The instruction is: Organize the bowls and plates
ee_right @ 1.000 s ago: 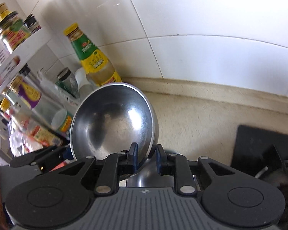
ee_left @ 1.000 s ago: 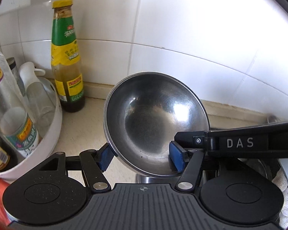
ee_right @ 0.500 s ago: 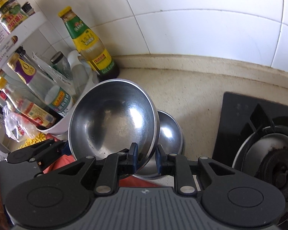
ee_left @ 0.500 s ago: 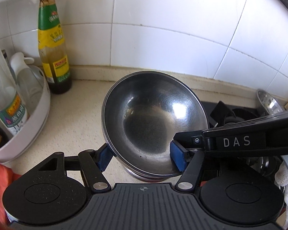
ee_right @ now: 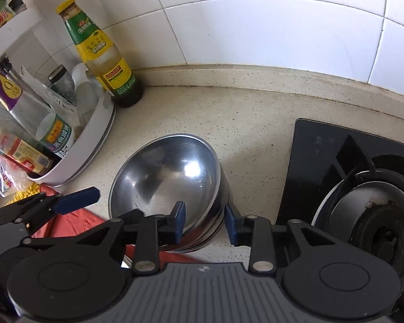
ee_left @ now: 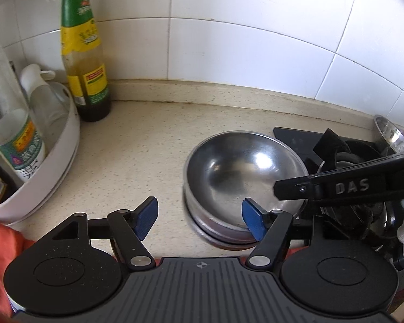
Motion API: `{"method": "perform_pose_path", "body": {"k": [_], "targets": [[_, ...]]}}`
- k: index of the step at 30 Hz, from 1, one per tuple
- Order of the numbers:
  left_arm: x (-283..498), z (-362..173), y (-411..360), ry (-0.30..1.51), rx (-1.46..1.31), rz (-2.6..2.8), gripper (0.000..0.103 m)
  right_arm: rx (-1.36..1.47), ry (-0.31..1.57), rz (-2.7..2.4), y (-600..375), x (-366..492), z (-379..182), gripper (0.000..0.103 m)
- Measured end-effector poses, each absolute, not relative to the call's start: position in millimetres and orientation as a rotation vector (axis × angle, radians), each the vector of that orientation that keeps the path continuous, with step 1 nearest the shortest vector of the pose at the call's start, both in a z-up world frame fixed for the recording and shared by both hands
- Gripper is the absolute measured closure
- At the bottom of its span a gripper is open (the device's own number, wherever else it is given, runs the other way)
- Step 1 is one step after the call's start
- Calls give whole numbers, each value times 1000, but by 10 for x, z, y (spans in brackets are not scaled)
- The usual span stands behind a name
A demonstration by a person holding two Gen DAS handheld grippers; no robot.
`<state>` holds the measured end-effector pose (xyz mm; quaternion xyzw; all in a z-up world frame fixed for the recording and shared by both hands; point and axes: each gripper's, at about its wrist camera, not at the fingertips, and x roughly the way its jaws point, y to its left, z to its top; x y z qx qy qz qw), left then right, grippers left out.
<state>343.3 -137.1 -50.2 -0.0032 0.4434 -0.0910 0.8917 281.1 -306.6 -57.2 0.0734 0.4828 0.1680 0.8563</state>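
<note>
**Steel, Cream and Black**

The bowl (ee_left: pixel 245 172) is shiny silver steel. The counter (ee_left: pixel 148 145) is speckled cream and the wall tiles (ee_left: pixel 256 40) are glossy white. The far-left sauce bottle (ee_left: pixel 83 53) wears a green and yellow label. The stove (ee_right: pixel 323 161) is black. Both grippers are black with blue pads (ee_left: pixel 146 214). A near-left cloth (ee_right: pixel 67 223), perhaps, is orange-red.

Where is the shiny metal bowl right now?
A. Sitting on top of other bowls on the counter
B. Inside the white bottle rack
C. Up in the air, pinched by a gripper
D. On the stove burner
A: the steel bowl rests nested on the stacked bowls on the counter, and both grippers are open.
</note>
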Motion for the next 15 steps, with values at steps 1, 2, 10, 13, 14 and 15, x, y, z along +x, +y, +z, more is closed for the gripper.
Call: {"method": "perform_pose_path", "body": {"k": [1, 2, 10, 13, 14, 15], "targets": [[3418, -486, -1351, 915, -9, -192, 26, 156, 1010, 351, -3083, 2802, -562, 72], [3392, -465, -1332, 908, -12, -197, 25, 162, 1007, 350, -3097, 2796, -550, 72], [3101, -369, -1229, 871, 20, -266, 17, 266, 1011, 356, -3267, 2790, -576, 67], [3067, -433, -1249, 892, 50, -291, 16, 297, 1016, 369, -3266, 2833, -604, 64], [3070, -460, -1255, 901, 58, -299, 15, 303, 1018, 371, -3261, 2848, -611, 62], [3072, -492, -1262, 909, 65, -309, 14, 304, 1019, 373, -3248, 2862, -619, 60]]}}
